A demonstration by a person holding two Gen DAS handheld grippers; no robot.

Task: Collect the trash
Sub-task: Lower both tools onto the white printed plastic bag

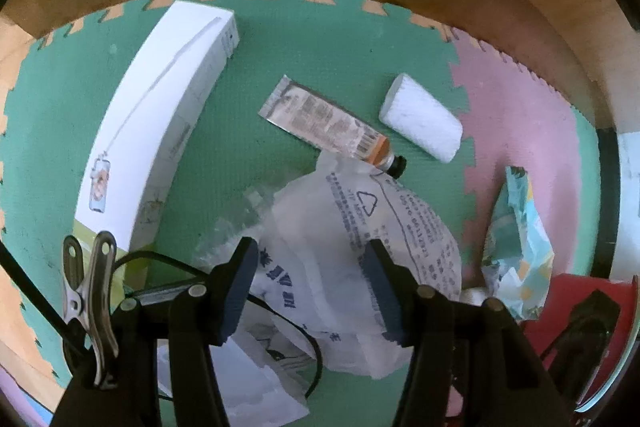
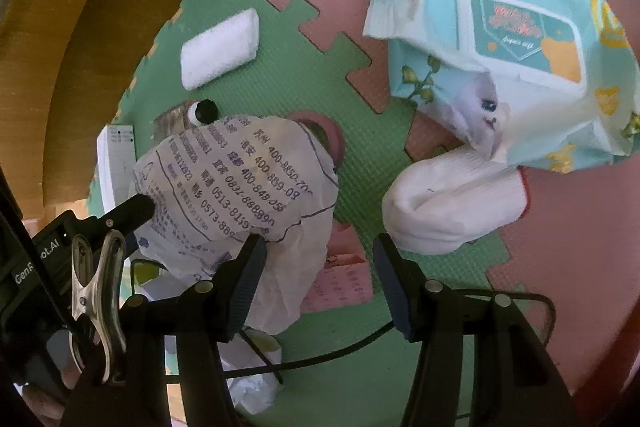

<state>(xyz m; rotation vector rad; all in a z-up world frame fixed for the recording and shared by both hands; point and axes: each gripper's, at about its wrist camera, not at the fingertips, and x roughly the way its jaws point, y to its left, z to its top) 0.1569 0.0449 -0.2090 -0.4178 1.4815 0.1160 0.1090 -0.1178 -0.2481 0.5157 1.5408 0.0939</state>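
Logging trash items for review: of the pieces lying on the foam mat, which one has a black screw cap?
The flattened tube, lying between the long white box and the white foam block; the others have no cap.

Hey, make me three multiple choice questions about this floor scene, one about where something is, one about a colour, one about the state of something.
1. Where does the white foam block lie?
A. on the green mat, beside the pink one
B. on the long white box
C. inside the printed plastic bag

2. What colour is the cap of the squeezed tube?
A. red
B. black
C. white

3. How do the left gripper's jaws stand?
A. shut tight with nothing between
C. clamped on the tube
B. apart, on either side of the printed plastic bag

Answers: 1 A, green mat lies under it; 2 B, the cap shows dark at the tube's end; 3 B, a gap shows between them.
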